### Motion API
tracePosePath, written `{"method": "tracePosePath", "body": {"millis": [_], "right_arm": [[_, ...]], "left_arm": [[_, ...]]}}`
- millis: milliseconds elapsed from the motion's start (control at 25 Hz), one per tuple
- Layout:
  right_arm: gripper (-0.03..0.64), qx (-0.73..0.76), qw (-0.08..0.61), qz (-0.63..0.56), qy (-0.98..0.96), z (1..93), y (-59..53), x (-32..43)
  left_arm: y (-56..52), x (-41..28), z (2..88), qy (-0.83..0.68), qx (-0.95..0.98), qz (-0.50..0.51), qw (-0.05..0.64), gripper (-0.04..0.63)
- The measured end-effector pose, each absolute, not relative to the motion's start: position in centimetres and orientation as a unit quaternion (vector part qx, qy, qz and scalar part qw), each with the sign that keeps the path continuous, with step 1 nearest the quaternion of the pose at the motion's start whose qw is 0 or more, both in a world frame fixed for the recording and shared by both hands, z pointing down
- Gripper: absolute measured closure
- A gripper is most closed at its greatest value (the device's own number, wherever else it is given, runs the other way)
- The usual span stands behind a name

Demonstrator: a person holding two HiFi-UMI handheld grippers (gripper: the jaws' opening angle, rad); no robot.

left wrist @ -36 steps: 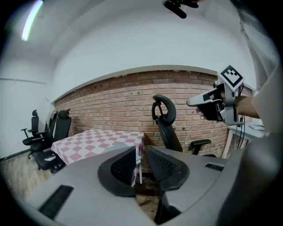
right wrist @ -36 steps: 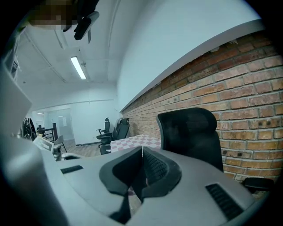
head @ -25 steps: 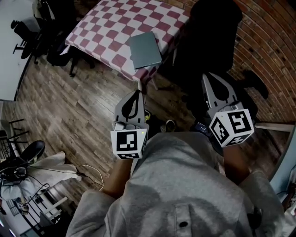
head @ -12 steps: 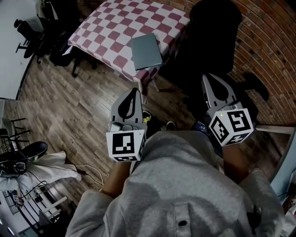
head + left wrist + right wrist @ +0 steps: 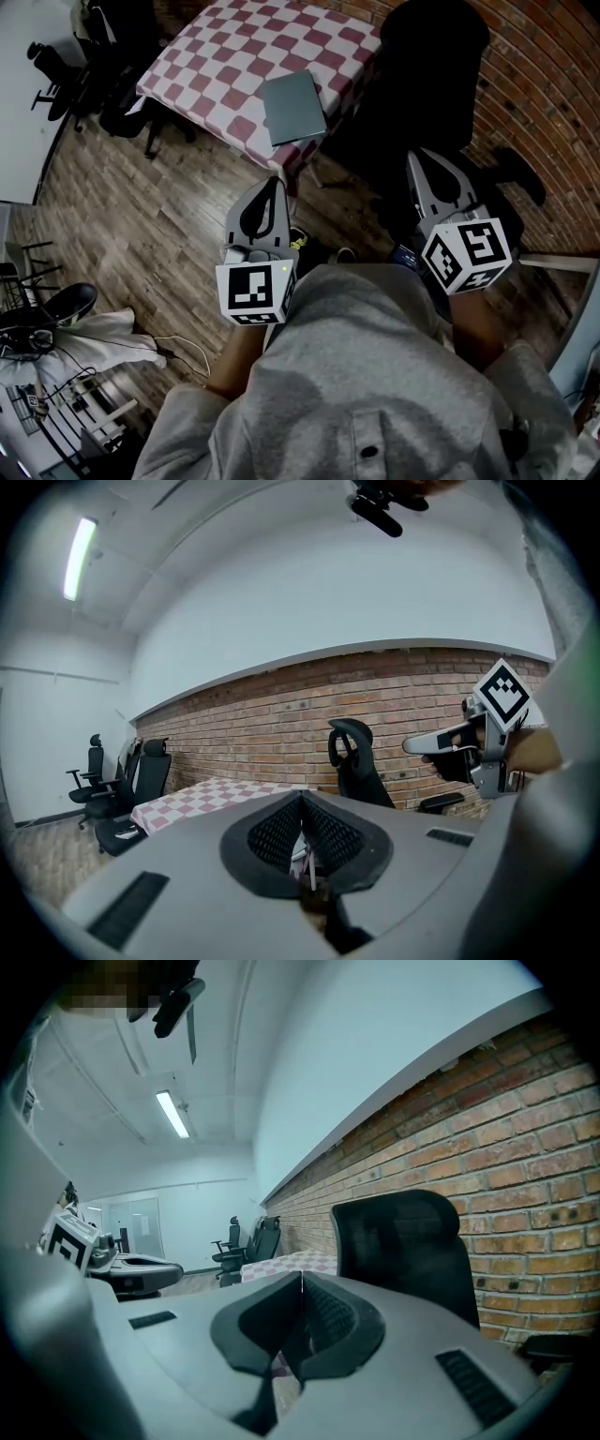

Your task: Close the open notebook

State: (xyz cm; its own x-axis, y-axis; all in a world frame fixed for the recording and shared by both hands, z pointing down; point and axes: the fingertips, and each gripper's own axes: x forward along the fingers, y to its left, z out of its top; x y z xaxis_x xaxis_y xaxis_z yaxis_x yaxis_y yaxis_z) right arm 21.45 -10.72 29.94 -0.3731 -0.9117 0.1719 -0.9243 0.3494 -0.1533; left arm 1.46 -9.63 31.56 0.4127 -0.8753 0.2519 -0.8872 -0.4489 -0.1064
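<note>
A flat grey notebook (image 5: pixel 293 106) lies closed, plain cover up, in the upper middle of the head view. It rests near the closest corner of a desk (image 5: pixel 225 56) draped in a red-and-white checked cloth. Lower in the frame, over the brown wooden plank floor (image 5: pixel 141 216), the left gripper (image 5: pixel 274 184) sits at centre left and the right gripper (image 5: pixel 419 157) at centre right. Both are well apart from the notebook and point toward the desk. The left gripper's fingers (image 5: pixel 277 836) are clenched tip to tip and empty; the right gripper's fingers (image 5: pixel 330 1314) are likewise pressed together, gripping nothing. A black mesh office chair (image 5: pixel 427 56) stands right of the desk, by a red brick wall (image 5: pixel 553 84). The person's grey sweatshirt (image 5: pixel 366 375) fills the lower frame.
</note>
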Motion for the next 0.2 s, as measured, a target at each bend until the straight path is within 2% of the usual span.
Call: {"method": "tracePosePath", "body": {"millis": [200], "right_arm": [[0.592,0.559,0.024,0.112,-0.821,29.8,-10.96,21.27]], "left_arm": [[-9.95,1.38,31.45,-0.524,0.841,0.135,0.02,0.584]]}}
